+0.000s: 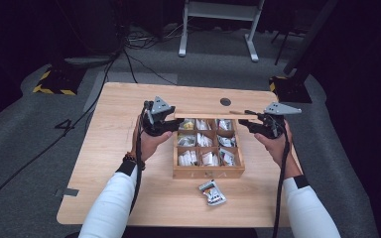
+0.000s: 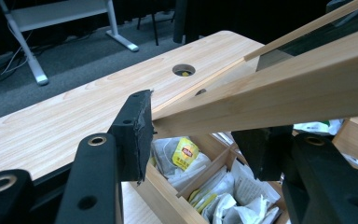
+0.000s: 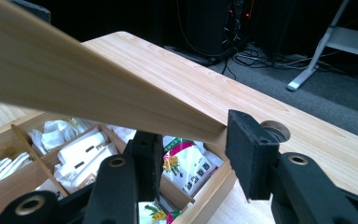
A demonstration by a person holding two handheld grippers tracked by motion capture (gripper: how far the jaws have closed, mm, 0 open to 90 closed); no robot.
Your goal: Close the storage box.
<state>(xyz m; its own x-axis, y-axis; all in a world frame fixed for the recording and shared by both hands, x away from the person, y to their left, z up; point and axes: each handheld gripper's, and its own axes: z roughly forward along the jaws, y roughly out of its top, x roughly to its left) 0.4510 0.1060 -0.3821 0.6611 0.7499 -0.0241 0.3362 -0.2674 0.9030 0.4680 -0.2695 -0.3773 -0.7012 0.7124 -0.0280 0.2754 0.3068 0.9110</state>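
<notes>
Lid (image 1: 206, 115) — left gripper (image 1: 164, 121) jaws clamped on one end | right gripper (image 1: 250, 124) jaws clamped on other

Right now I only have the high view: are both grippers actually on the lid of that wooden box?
Observer: In the left gripper view, the lid runs tilted between the jaws of the left gripper. Its end corner is against one pad; I cannot tell whether the other pad presses.
Operator: And the right one?
Observer: In the right gripper view, the right gripper has the lid's other end against one pad, with the second jaw below the lid.
Operator: What is under the raised lid?
Observer: A tea bag with a yellow label lies in the compartment just below the left gripper.
</notes>
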